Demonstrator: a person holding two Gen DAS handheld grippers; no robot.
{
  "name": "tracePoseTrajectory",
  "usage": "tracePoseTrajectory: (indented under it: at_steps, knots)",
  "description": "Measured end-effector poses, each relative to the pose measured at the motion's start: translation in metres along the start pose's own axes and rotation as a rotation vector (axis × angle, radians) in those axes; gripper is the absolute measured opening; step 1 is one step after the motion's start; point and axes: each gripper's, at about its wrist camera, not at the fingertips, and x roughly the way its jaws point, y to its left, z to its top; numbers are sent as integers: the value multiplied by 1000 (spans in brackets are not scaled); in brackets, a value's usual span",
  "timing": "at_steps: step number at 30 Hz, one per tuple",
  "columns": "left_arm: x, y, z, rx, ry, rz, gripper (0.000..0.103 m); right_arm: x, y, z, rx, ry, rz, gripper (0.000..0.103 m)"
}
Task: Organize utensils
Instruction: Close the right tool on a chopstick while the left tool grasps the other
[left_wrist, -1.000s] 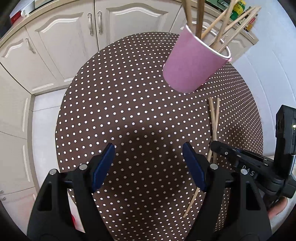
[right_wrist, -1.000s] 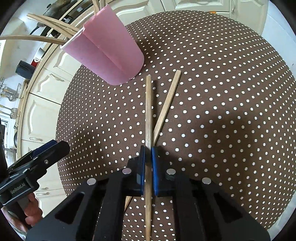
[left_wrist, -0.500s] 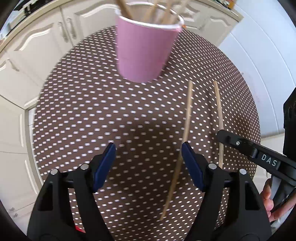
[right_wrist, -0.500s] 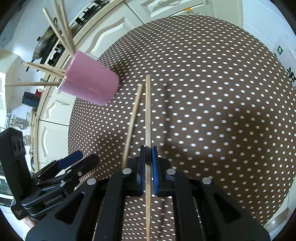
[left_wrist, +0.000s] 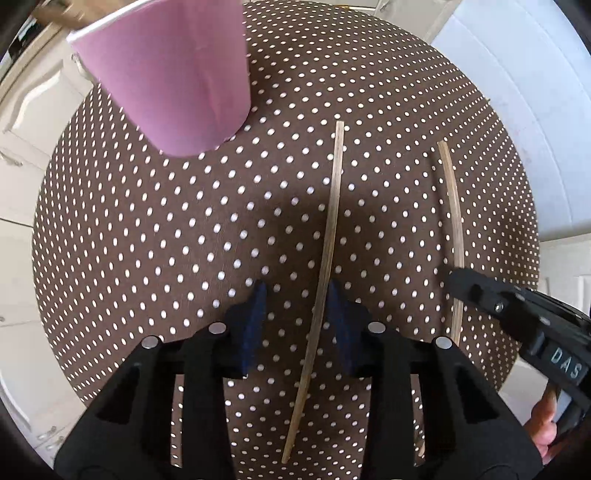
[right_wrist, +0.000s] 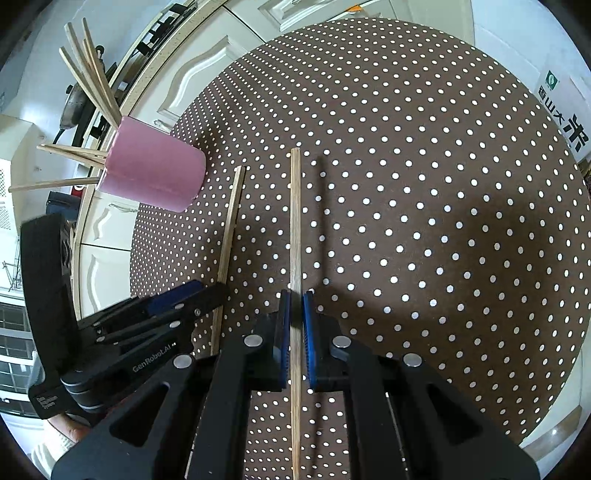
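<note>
A round desk (right_wrist: 443, 184) covered in a brown cloth with white dots fills both views. A pink cup (right_wrist: 155, 168) stands near its edge and already holds several wooden chopsticks (right_wrist: 88, 74), so most of the sorting looks done; two sticks are still outside it. The right gripper (right_wrist: 295, 325) is clamped tight on one chopstick (right_wrist: 295, 221), raised above the cloth. The left gripper (left_wrist: 295, 317) points down with its jaws closing around the last chopstick (left_wrist: 328, 240), which lies on the desk between the pads, not yet pinched. Compared with a second ago, the left gripper's jaws were wide with nothing between them, and the two sticks lay crossed near the cup.
</note>
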Motion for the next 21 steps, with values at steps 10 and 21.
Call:
tracePoseTrajectory:
  at_steps: [10,21]
  knots:
    - [14,-41,22,-25,-8,92,26,5,-11,9,32,24,8,6]
    - [40,-98,58,-66,83,162,6,6,-23,11,104,18,39,6]
